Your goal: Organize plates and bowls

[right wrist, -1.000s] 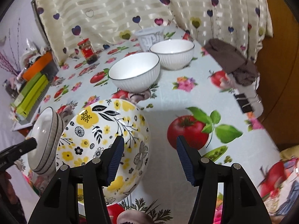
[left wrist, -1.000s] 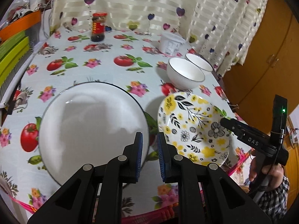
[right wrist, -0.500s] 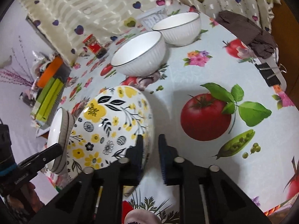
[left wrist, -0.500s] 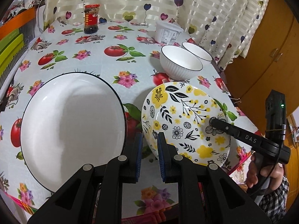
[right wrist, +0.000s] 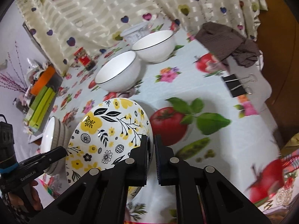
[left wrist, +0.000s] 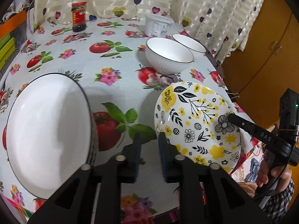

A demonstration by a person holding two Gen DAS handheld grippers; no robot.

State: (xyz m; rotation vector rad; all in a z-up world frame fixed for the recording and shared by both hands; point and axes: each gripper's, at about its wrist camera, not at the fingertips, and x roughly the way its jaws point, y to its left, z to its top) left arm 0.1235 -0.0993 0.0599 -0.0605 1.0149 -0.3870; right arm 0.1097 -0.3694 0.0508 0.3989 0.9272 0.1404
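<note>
My right gripper (right wrist: 151,144) is shut on the rim of the yellow-flowered plate (right wrist: 110,134) and holds it tilted above the table; it also shows in the left wrist view (left wrist: 196,125) with the right gripper's finger (left wrist: 248,128) on its right rim. My left gripper (left wrist: 149,145) has its jaws close together with nothing between them. A large white plate (left wrist: 48,130) stands to its left, tilted; it appears edge-on in the right wrist view (right wrist: 54,140). Two white bowls (left wrist: 169,55) (left wrist: 188,43) stand further back on the table.
A sauce jar (left wrist: 79,19) and a white tub (left wrist: 158,25) stand at the back by the curtain. A brown cloth (right wrist: 228,43) and a binder clip (right wrist: 237,85) lie at the table's right edge. Green and orange boxes (right wrist: 42,100) lie at the left.
My right gripper closed on the flowered plate's rim and lifted it to a tilt. The left gripper slid right, away from the white plate, which now sits further left in its view.
</note>
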